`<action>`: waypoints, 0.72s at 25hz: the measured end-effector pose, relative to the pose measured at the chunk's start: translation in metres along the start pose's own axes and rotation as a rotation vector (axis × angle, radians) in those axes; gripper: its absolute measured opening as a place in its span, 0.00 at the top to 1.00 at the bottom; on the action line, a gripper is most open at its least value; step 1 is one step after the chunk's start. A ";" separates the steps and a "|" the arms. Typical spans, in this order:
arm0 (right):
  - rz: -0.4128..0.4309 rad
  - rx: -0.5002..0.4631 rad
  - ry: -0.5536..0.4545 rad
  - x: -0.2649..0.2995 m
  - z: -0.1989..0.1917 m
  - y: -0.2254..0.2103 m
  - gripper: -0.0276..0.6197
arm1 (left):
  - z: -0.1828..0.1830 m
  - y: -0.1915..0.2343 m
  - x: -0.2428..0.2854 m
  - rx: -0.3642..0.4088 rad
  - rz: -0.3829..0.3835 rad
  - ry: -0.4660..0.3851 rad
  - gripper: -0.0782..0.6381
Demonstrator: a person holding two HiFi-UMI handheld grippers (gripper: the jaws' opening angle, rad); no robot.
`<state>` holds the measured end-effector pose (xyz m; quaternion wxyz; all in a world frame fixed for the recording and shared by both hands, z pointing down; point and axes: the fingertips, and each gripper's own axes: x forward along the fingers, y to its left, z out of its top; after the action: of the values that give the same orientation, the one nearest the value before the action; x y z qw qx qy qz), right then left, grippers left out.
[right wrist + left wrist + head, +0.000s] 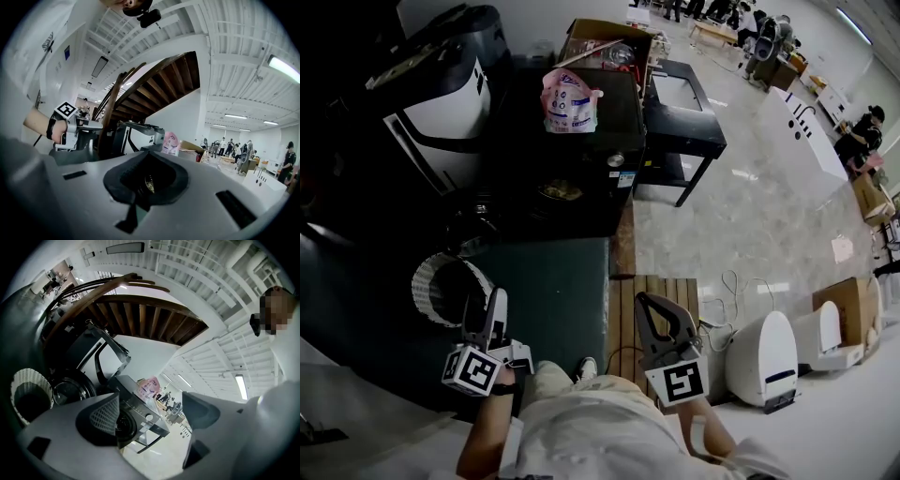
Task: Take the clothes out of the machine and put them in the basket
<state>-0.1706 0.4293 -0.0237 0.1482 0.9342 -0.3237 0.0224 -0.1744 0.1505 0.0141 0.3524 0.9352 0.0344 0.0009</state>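
The black washing machine (581,159) stands ahead of me with a pink bag (570,98) on top. Its round drum opening (124,425) shows between the left jaws. The white woven basket (441,286) sits on the floor at the left, its inside dark (30,399). My left gripper (487,305) hovers just right of the basket, level and open, with nothing between its fingers (150,413). My right gripper (649,302) is held over the wooden pallet; its jaws meet and hold nothing (147,180). No clothes show in any view.
A dark mat (553,291) lies before the machine, a wooden pallet (661,295) to its right. A black side table (680,112) and cardboard box (609,42) stand behind. White appliances (764,356) sit at the right. A large black-and-white machine (441,94) is at the left.
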 end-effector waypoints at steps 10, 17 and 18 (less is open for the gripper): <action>0.033 -0.003 0.035 0.063 -0.004 0.003 0.94 | -0.003 0.033 0.062 -0.031 -0.018 0.028 0.31; -0.005 -0.020 0.090 0.159 0.005 0.005 0.94 | 0.010 0.092 0.144 -0.076 -0.043 0.109 0.31; -0.006 -0.027 0.103 0.176 0.007 0.005 0.94 | 0.014 0.101 0.159 -0.086 -0.052 0.116 0.31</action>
<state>-0.0353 0.3177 -0.0050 0.1775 0.9307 -0.3130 0.0654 -0.0095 0.0760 0.0668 0.3897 0.9163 0.0792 0.0475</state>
